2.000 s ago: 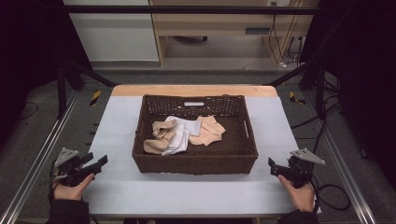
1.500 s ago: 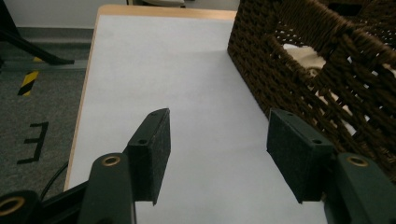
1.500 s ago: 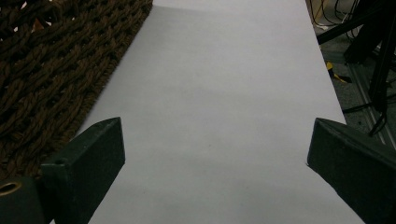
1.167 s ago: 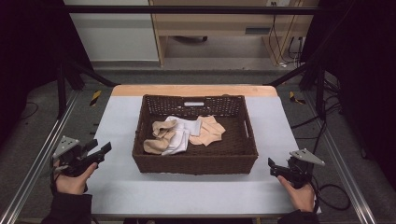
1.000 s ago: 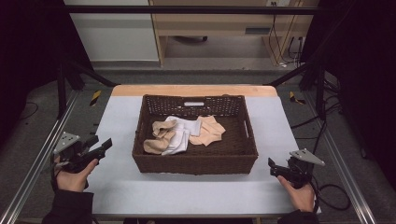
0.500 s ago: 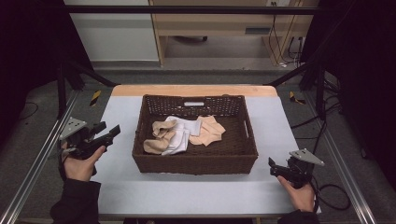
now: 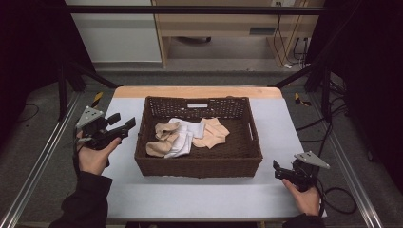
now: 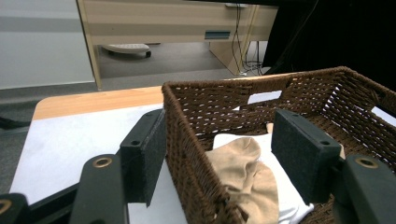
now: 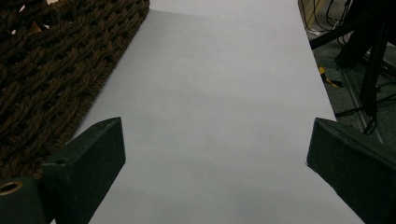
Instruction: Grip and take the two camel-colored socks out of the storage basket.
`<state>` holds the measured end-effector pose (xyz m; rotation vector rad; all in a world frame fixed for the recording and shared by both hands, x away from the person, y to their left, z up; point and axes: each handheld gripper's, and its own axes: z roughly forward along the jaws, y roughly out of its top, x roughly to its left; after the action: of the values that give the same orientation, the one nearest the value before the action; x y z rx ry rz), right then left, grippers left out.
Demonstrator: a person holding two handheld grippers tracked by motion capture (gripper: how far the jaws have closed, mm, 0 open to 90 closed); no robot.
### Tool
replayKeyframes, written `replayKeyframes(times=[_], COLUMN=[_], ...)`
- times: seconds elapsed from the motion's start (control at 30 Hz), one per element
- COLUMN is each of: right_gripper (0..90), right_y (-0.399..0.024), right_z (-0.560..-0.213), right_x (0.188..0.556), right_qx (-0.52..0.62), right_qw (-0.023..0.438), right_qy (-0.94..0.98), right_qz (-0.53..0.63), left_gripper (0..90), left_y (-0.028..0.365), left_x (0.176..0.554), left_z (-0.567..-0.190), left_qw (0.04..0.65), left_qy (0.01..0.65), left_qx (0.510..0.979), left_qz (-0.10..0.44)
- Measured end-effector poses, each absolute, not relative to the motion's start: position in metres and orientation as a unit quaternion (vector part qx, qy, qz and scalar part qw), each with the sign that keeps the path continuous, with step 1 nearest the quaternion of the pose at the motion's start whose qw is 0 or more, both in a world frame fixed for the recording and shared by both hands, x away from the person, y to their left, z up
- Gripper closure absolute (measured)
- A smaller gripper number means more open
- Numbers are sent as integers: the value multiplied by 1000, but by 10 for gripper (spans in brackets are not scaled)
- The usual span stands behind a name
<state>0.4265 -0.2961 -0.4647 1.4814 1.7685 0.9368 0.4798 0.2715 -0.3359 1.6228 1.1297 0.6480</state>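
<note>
A brown wicker basket (image 7: 197,165) stands in the middle of the white table. Inside lie beige socks (image 7: 160,146), a white sock (image 7: 186,137) and a peach-coloured cloth (image 7: 215,134). My left gripper (image 7: 124,121) hovers just left of the basket's left wall, apart from it and pointing toward it. Its jaws are open, have just been opening, and hold nothing. In the left gripper view the left gripper (image 8: 219,144) frames the basket's near corner (image 8: 187,140) and a beige sock (image 8: 243,172). My right gripper (image 7: 278,170) rests open near the front right of the table. Bare tabletop lies between its jaws in the right gripper view (image 9: 215,144).
The basket's woven wall (image 9: 51,60) lies to the left of the right gripper. A wooden strip (image 7: 199,91) runs along the table's far edge. Metal frame rails (image 7: 43,156) run down both sides. Cables (image 7: 337,194) trail on the floor at the right.
My left hand has risen and moved forward along the table's left side, toward the basket's left wall. The right hand has stayed put.
</note>
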Motion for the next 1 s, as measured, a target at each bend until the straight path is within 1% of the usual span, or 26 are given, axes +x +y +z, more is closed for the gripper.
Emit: replayKeyframes(times=[0.43, 1.0], right_gripper=[50, 51], right_y=[-296, -297], right_z=[-465, -465], right_x=[427, 428], right_qx=[565, 568], right_qw=[321, 320], right_qy=[672, 670], right_qz=[355, 355], left_gripper=[355, 357], left_y=[241, 201], left_x=[497, 523], left_z=[-321, -327], left_qw=[493, 487], left_qy=[450, 437], left_qx=[695, 707], left_qz=[267, 267])
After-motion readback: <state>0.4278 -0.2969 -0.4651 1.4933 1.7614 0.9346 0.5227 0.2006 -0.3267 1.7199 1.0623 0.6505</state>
